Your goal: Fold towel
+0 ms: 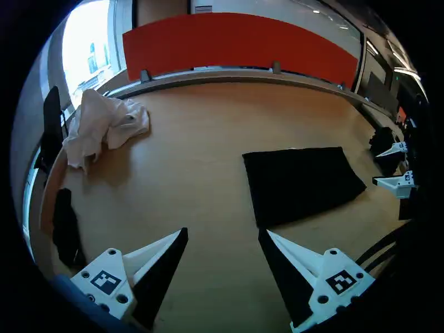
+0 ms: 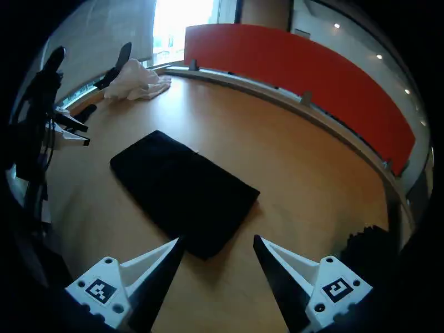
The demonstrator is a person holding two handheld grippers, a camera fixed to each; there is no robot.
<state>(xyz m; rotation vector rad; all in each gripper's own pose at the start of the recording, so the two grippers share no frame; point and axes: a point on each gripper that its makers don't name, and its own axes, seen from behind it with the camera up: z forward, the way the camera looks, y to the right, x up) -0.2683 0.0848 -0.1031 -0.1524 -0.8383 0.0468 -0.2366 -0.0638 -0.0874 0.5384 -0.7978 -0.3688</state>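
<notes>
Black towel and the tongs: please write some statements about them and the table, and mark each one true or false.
1. The black towel lies flat on the wooden table. True.
2. The left tongs are shut on the black towel. False: they are open and hold nothing.
3. A crumpled white cloth lies apart from the black towel. True.
4. The panel behind the table is blue. False: it is red.
5. The right tongs are open. True.

No legible text, labels or numbers
</notes>
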